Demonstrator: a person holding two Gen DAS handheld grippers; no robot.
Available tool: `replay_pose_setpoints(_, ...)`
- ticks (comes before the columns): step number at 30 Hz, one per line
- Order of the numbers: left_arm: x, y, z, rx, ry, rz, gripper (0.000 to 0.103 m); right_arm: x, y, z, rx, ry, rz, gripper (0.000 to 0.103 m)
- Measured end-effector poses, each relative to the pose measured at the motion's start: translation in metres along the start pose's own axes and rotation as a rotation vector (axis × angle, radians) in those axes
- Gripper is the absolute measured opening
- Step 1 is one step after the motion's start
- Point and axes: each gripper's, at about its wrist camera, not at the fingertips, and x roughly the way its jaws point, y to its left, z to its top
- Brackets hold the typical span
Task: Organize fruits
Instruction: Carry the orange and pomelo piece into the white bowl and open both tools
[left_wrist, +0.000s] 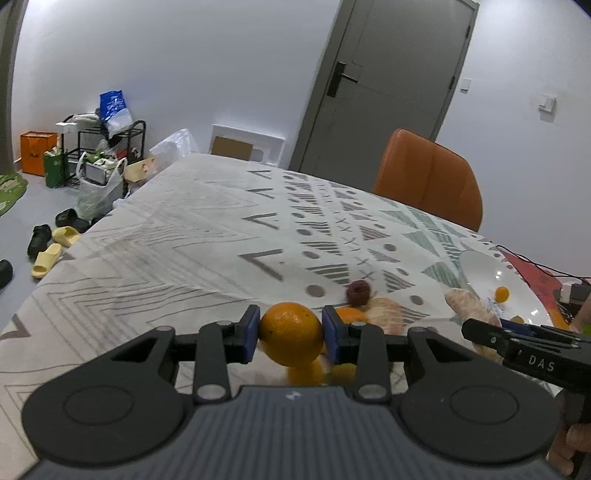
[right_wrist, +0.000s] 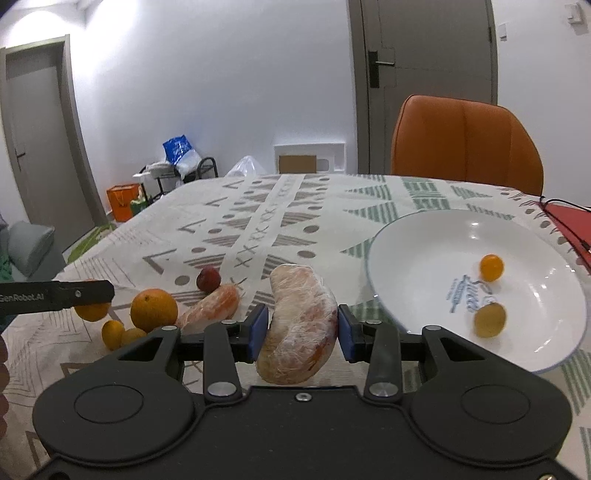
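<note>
The table (right_wrist: 229, 206), under a patterned cloth, carries everything; an orange chair (right_wrist: 465, 144) stands at its far edge. The white plate (right_wrist: 424, 236) sits toward the right edge, beside a red mat (right_wrist: 570, 221), with two small yellow fruits in it: one kumquat (right_wrist: 491, 267) higher up and another (right_wrist: 489, 319) nearer the near rim.

The right gripper (right_wrist: 301, 328) pinches a peeled citrus segment (right_wrist: 299, 325) between its blue pads, held just left of the plate's near rim. The segment is soft and curved, and its lower end hangs well below the pads, so it may sag, twist or slide out if the squeeze eases. A harder squeeze would probably burst it. Carried low, it could knock the plate's rim and tip the plate.

The left gripper (left_wrist: 290, 334) is clamped on an orange (left_wrist: 290, 332) above the fruit cluster near the table's near edge. The orange is round and smooth, gripped across its middle only, so it could roll free and land on the fruit beneath.

Below lie a second orange (right_wrist: 154, 310), a second peeled segment (right_wrist: 212, 308), a dark red fruit (right_wrist: 208, 278) and two small yellow ones (right_wrist: 112, 333). These could roll toward the near edge if struck. Both grippers work close together, so they risk colliding on the way to the plate.
</note>
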Motion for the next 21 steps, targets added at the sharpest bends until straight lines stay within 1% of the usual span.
replay_pose_setpoints(13, -0.002, -0.047, 0.001, 0.068, -0.013, -0.053, 0.035, -0.037, -0.03, 0.004, 0.052, -0.093, -0.009, 0.038)
replay_pose_setpoints(21, 0.001, -0.076, 0.003, 0.11, -0.026, -0.085, 0.035, -0.052, -0.05, 0.002, 0.079, -0.13, -0.028, 0.038)
